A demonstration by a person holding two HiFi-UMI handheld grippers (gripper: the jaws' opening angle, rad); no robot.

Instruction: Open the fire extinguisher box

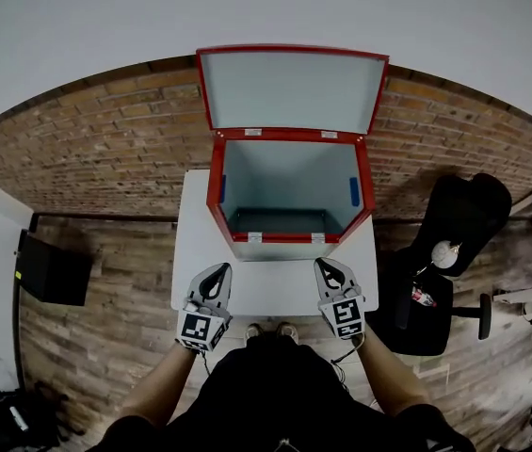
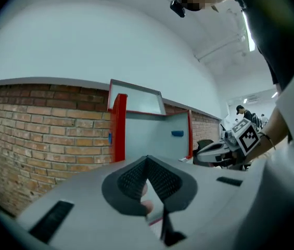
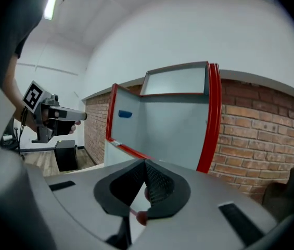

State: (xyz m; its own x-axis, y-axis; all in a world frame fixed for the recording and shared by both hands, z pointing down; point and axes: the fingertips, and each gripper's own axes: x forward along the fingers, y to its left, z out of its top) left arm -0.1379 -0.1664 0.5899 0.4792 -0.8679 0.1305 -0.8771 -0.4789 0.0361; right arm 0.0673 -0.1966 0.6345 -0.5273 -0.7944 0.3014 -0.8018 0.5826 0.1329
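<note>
Fire extinguisher box (image 1: 217,182): on the far half of the white table (image 1: 275,290), dead ahead of both grippers, centred between them. Lid (image 1: 289,88) already raised, standing back toward the brick wall (image 1: 105,149); the inside looks empty. Left gripper (image 1: 218,273) and right gripper (image 1: 328,269) are held over the near strip of table, each clenched with nothing between its jaws. Each lines up roughly with a side wall and both are about equally near the front rim. The box's depth seems to run away from the person. Judged: opening done. Bare tabletop separates the jaws from the rim, with free room behind to back off.
</note>
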